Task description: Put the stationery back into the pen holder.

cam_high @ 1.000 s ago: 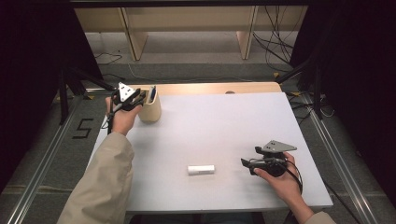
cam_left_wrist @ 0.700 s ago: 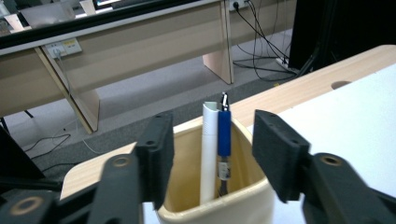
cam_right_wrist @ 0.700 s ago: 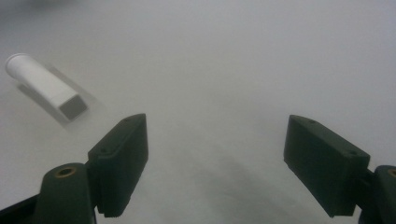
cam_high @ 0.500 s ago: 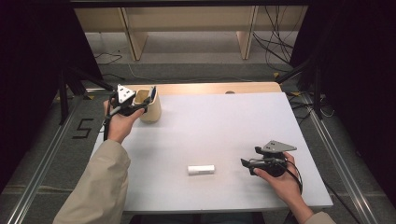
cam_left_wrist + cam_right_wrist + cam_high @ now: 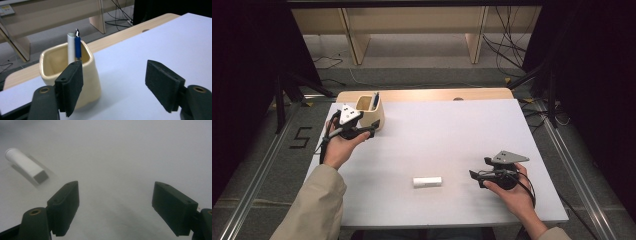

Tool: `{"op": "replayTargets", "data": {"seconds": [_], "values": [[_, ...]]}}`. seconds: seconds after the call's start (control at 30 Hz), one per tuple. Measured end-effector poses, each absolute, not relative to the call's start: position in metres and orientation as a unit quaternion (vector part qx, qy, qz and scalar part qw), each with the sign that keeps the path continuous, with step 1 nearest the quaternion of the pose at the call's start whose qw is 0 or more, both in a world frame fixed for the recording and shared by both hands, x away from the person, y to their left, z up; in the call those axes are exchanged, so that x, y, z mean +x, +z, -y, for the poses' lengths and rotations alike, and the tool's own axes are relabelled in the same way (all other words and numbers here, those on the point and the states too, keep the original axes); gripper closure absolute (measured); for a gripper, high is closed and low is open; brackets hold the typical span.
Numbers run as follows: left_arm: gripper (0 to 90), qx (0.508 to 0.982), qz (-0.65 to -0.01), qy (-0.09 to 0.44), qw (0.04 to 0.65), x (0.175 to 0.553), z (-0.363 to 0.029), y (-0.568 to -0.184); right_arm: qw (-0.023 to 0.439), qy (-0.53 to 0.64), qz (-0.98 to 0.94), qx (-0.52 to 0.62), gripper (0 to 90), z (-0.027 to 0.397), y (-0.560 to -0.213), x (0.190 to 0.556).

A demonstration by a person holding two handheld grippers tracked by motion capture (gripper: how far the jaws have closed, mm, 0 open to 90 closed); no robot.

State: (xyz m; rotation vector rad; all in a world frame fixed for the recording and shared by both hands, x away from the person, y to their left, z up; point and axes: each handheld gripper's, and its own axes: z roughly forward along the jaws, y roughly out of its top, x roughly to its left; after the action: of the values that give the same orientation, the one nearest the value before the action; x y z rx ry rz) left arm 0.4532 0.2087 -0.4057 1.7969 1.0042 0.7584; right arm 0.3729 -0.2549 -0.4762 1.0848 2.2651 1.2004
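**White tube lies just off the right gripper's left jaw, long axis across the table**

The short white plastic tube [image 5: 427, 181] lies flat on the white tabletop [image 5: 452, 130], its long axis running side to side. It sits just to the left of the right gripper [image 5: 474, 175], well apart from the left gripper [image 5: 371, 131], so the right hand is plainly the nearer one. In the right gripper view the tube [image 5: 26, 166] lies ahead and to the left of the left jaw, slanting away, its squared grey end nearest. Both grippers stand released with nothing between the pads. The left gripper's jaws have just been opening; they stand empty, just in front of the cream square pen holder [image 5: 72, 72] with a white stick [image 5: 71, 48] and a blue pen [image 5: 77, 46] upright inside. Bare tabletop surrounds the tube; the near table edge is close behind it.
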Motion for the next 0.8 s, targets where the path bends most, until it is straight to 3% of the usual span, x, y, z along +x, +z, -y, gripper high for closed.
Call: {"op": "replayTargets", "data": {"seconds": [0.8], "values": [[27.3,0.796,-0.340,0.226,0.447,0.391,-0.186,-0.454,0.165,0.427,-0.812,0.362,24.9,0.250,-0.476,0.372]]}}
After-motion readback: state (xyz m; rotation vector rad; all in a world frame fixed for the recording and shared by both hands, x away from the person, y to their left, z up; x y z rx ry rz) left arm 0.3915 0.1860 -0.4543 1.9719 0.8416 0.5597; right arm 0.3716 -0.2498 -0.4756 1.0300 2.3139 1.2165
